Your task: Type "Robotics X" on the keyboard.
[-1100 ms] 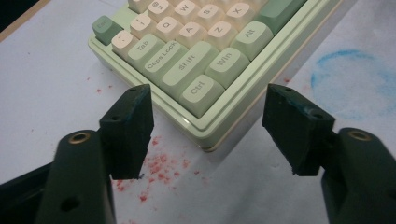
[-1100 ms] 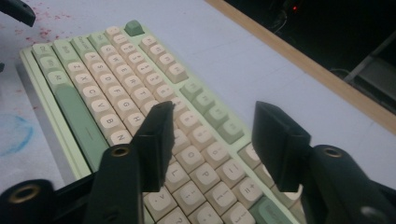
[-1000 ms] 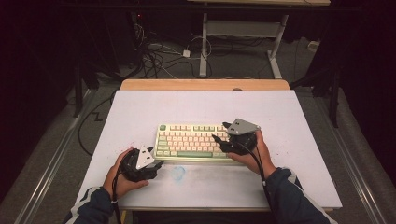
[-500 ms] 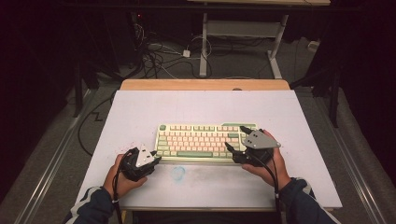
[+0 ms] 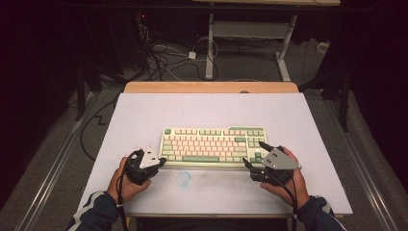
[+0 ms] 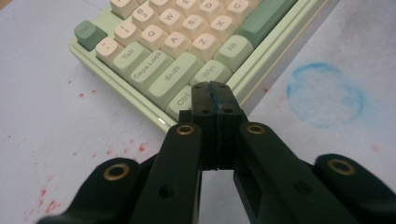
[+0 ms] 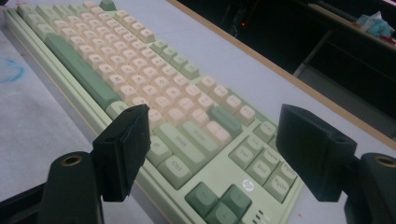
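Note:
A pale green keyboard (image 5: pixel 214 144) with cream and green keys lies across the middle of the white table cover (image 5: pixel 211 113). My left gripper (image 5: pixel 161 161) sits at its front left corner. Its jaws have just been closing and now meet with nothing between them, tips (image 6: pixel 215 95) just above the Ctrl key (image 6: pixel 180 103). My right gripper (image 5: pixel 253 152) stands open at the keyboard's front right corner. Its two fingers (image 7: pixel 123 149) straddle the right end of the keyboard (image 7: pixel 116 60) without touching it.
A blue ring stain (image 5: pixel 183 178) marks the cover in front of the keyboard, and red specks (image 6: pixel 126 149) lie near the left gripper. A wooden table edge (image 5: pixel 211 87) runs behind the cover. Cables (image 5: pixel 163 55) and a desk frame (image 5: pixel 250 29) lie beyond.
My right gripper has moved rightward and toward me, from above the keyboard's right part to its front right corner. My left gripper's jaws have closed; that hand stayed in place.

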Motion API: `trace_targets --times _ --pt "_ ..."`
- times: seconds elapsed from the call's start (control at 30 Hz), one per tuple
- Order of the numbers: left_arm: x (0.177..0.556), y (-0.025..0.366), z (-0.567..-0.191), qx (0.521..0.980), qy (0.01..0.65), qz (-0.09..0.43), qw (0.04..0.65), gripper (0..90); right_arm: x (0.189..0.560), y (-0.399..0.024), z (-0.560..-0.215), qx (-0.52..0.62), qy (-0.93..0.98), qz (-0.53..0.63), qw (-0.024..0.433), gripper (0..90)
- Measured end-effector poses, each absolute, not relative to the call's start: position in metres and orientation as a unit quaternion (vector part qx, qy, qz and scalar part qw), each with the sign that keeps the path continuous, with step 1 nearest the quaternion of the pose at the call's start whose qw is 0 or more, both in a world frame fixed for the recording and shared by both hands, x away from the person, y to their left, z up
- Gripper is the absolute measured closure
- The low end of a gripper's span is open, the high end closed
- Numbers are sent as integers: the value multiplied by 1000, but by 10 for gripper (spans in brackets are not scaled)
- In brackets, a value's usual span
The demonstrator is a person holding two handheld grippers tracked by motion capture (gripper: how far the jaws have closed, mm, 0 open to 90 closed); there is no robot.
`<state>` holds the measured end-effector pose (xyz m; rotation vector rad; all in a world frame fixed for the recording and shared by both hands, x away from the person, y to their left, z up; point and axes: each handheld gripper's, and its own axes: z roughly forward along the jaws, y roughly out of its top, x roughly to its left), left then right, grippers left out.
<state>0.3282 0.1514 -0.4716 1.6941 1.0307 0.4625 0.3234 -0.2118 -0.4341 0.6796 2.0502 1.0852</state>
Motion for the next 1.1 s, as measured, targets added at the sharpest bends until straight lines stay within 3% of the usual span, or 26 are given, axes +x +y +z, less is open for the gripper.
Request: trace_targets --times 1.1 --pt "372 81 -453 753 400 177 492 869 312 -224 -452 275 808 394 341 271"
